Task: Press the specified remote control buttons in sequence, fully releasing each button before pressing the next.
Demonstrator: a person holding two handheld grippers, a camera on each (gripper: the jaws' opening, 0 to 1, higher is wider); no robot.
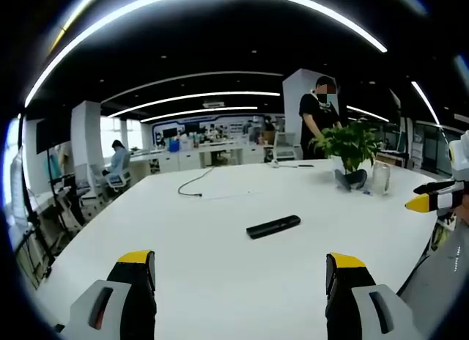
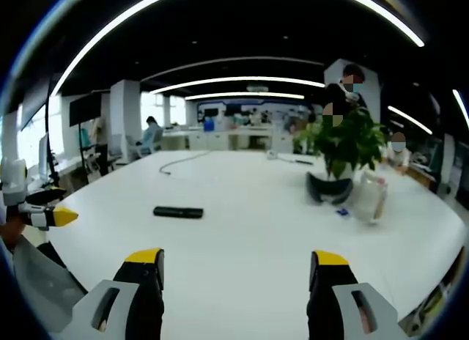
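A black remote control [image 1: 273, 226] lies flat on the white table [image 1: 220, 281], ahead of my left gripper [image 1: 242, 270] and a little to its right. That gripper stands open, its yellow-tipped jaws far apart with nothing between them. In the right gripper view the remote control [image 2: 178, 212] lies ahead and to the left of my right gripper [image 2: 236, 268], which is open and holds nothing. The right gripper's yellow tip [image 1: 429, 201] enters the left gripper view from the right. The left gripper's tip [image 2: 51, 217] enters the right gripper view from the left.
A potted green plant [image 2: 346, 153] in a dark pot stands on the table's far right, with a clear jar [image 2: 368, 196] beside it. A black cable [image 1: 194, 185] lies farther back. A person [image 1: 319, 113] stands behind the table. Office chairs [image 1: 77, 201] line the left edge.
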